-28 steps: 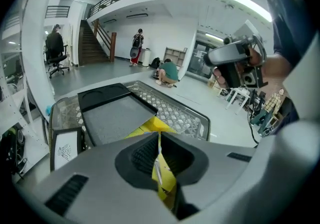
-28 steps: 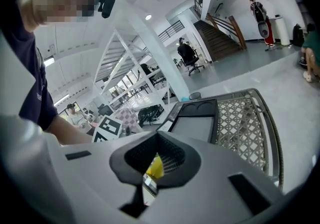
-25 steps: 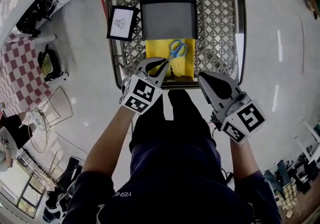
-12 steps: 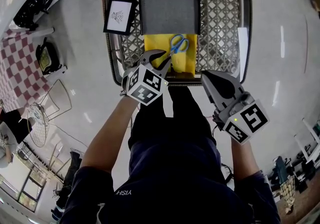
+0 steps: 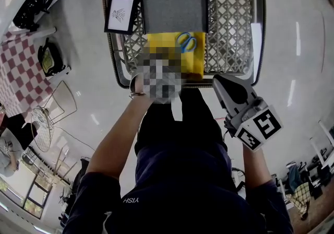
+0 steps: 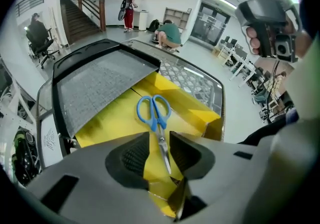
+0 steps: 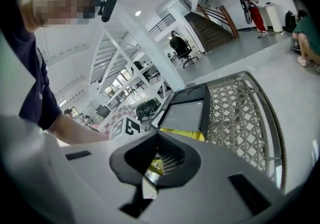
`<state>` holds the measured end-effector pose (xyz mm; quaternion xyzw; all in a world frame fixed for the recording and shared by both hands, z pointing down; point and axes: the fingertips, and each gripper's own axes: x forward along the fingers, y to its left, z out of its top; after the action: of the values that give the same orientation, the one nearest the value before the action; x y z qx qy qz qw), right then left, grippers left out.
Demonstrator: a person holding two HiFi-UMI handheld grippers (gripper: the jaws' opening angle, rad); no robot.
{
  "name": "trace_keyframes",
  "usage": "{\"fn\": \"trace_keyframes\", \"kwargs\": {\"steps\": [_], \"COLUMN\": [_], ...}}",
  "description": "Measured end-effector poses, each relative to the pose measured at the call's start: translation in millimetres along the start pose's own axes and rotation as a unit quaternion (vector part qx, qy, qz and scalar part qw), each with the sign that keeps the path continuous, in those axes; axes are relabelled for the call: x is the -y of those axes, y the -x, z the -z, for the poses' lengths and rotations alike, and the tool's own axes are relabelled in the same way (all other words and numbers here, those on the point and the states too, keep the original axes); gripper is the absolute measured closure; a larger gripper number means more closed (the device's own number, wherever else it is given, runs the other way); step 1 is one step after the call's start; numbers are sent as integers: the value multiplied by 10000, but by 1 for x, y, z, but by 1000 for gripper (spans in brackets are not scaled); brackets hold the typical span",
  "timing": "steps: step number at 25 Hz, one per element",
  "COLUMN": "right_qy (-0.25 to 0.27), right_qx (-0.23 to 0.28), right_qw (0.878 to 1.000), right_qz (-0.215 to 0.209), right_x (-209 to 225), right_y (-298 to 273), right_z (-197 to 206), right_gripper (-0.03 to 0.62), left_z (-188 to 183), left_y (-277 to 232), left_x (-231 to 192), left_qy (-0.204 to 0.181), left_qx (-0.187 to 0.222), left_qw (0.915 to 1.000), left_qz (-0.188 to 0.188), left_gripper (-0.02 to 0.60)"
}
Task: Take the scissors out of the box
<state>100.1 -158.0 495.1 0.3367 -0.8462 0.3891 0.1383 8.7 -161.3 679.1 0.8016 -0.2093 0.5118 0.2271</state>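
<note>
My left gripper [image 6: 160,143], released, sits inside the yellow box [image 6: 112,123], with its wall just right. The scissors [image 6: 155,115] blades lie between the jaws, handles ahead. My right gripper [image 5: 223,85] is clenched and empty.

pale grey moulded shells on left gripper [image 6: 160,150] and right gripper [image 5: 218,82] alike, dark ribbed pads [image 6: 134,157] set inside the jaws. on the right one, a white cube [image 5: 258,128] with bold black square markers. navy short-sleeved shirt [image 5: 177,186], small white lettering [image 5: 130,200] near its edge, black trousers [image 5: 177,123].
</note>
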Motion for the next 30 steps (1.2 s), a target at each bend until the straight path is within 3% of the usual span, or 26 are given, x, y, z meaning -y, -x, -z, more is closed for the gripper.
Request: {"fn": "trace_keyframes", "kwargs": {"steps": [16,30], "right_qy": [-197,-258], "right_qx": [-27,41], "right_qw": [9998,9997], "right_qz": [-17,33], "right_x": [14,15], "right_y": [5,12], "right_z": [10,15], "right_gripper": [577,577], "left_z": [13,14], "left_y": [-28,-30], "left_x": [3,1], "left_qy": [63,-137], "left_qx": [-707,-706], "left_qw": [9975,9969], "left_qz": [-62,-332], "left_gripper": [447,503]}}
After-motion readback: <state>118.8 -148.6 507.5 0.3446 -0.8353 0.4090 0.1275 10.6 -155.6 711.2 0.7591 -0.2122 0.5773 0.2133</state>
